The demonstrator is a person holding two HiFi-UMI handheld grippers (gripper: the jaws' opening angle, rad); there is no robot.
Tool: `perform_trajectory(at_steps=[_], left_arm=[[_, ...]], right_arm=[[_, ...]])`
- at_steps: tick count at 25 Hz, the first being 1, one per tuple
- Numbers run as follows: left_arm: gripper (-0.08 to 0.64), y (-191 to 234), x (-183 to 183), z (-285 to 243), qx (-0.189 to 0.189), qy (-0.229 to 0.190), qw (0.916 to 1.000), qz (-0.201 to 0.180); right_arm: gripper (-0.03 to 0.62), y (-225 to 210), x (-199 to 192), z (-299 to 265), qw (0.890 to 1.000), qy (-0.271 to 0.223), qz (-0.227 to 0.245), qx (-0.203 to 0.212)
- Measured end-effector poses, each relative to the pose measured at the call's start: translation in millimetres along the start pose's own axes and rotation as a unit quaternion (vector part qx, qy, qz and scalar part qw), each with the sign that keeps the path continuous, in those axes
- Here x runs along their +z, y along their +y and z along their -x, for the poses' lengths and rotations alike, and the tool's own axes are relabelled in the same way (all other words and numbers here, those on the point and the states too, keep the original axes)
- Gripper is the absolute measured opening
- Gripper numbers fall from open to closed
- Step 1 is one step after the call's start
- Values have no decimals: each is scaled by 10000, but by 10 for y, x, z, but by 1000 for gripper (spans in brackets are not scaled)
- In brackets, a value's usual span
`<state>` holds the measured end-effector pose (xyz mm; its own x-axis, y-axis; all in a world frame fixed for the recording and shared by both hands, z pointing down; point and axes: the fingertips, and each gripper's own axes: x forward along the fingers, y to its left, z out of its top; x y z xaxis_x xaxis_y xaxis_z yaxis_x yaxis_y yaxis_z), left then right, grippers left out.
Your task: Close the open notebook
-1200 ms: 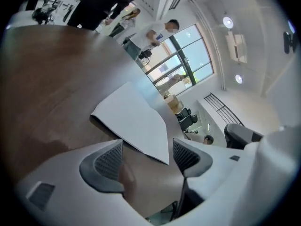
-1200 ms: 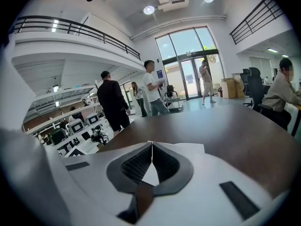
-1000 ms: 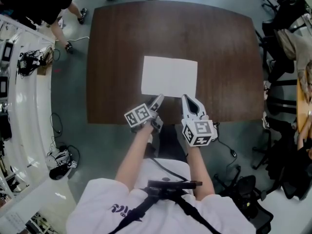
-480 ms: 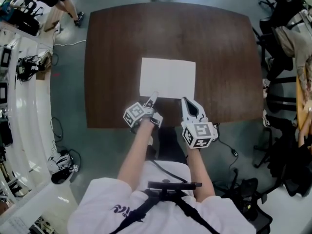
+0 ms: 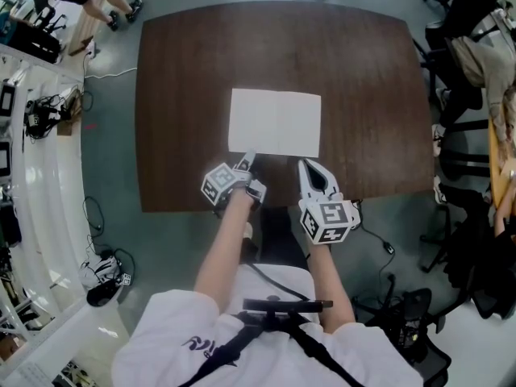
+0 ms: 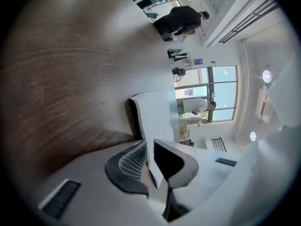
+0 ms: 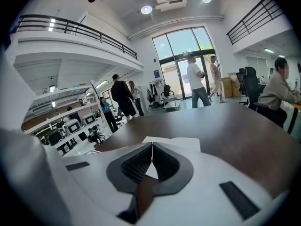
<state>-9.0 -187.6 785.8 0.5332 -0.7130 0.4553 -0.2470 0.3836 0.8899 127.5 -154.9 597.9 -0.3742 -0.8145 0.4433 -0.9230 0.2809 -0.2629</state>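
An open notebook (image 5: 274,122) with white pages lies flat in the middle of the dark wooden table (image 5: 363,71). My left gripper (image 5: 246,160) is at the notebook's near left corner, rolled onto its side. In the left gripper view its jaws (image 6: 151,142) are closing, and a lifted, curling page (image 6: 157,114) is pinched between the pads. My right gripper (image 5: 308,168) rests just short of the notebook's near edge, right of centre. Its jaws (image 7: 152,145) are shut with nothing between them, and the notebook (image 7: 184,143) lies just beyond the tips.
The table's near edge (image 5: 274,206) runs just under both grippers. Office chairs and bags (image 5: 472,63) crowd the right side, with cables and equipment (image 5: 44,103) along the left. Several people (image 7: 197,81) stand far off in the hall.
My left gripper has moved forward to the notebook's near left corner, rolled onto its side, and its jaws have narrowed. The right gripper has stayed put.
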Motion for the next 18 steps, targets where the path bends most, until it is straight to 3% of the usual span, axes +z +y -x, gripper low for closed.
perform_trajectory(at_steps=[2, 8, 13, 18], left_arm=[[22, 14, -6, 3, 29, -3, 10000, -49], [12, -74, 5, -5, -107, -34, 9992, -381], [11, -206, 15, 6, -25, -48, 9909, -1344], [11, -343, 2, 24, 109, 1, 9735, -2286]], right_arm=[[3, -28, -11, 23, 10000, 3, -17, -26], [3, -86, -43, 73, 10000, -31, -69, -65], [3, -94, -55, 103, 9999, -41, -89, -59], [3, -128, -54, 136, 9998, -83, -135, -109]])
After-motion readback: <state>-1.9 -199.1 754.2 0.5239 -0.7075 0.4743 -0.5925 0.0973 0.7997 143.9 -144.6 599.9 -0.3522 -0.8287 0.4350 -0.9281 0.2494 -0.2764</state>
